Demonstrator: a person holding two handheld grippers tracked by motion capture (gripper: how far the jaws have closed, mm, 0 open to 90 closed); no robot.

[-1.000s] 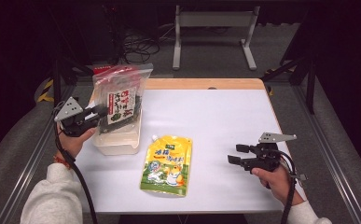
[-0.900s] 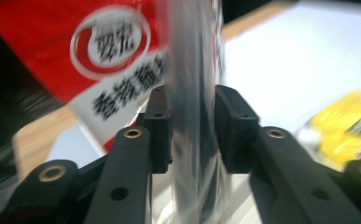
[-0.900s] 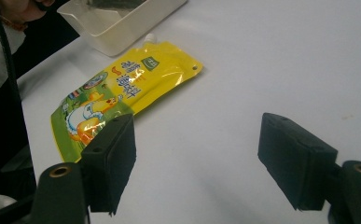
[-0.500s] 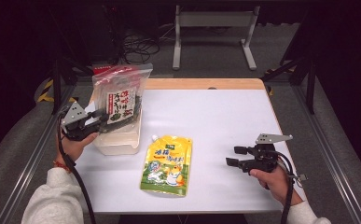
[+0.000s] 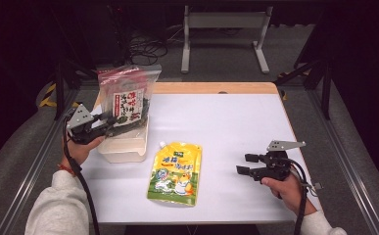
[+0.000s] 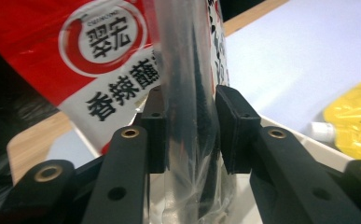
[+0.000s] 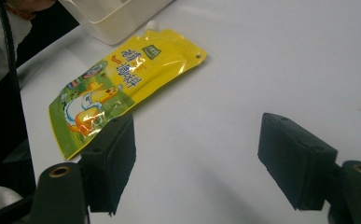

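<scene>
A clear bag with a red-and-white label and dark contents stands upright in a cream plastic bin at the table's left. My left gripper is shut on the bag's lower edge; in the left gripper view the clear plastic is pinched between the two black pads. A yellow spouted pouch lies flat on the white table, just right of the bin. My right gripper hovers open at the right, jaws pointing left toward the pouch, with nothing between its pads.
The white tabletop has a wooden strip along its far edge. Metal rails run down both sides of the table. Beyond it are a dark floor, cables and a grey stand.
My left gripper has lowered slightly toward the person, still holding the bag at the bin. The right gripper has drifted a little down and left, staying open.
</scene>
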